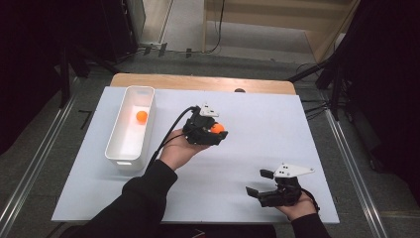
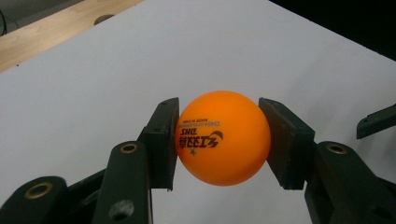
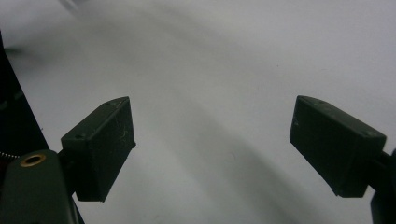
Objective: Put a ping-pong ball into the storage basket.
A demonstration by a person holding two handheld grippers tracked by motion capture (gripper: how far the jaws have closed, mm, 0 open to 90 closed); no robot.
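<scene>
Centrally, the left gripper (image 2: 219,140) clamps an orange ball (image 2: 223,137) between its two black pads, the printed lettering facing the camera; in the high view this gripper (image 1: 218,131) hangs above the middle of the white tabletop (image 1: 257,114) with the held ball (image 1: 217,128) at its tip. To its left stands a white bin (image 1: 148,119) containing a second orange ball (image 1: 141,117). Near the table's front right edge, the right gripper (image 1: 257,183) rests with jaws spread wide, nothing between them.
</scene>
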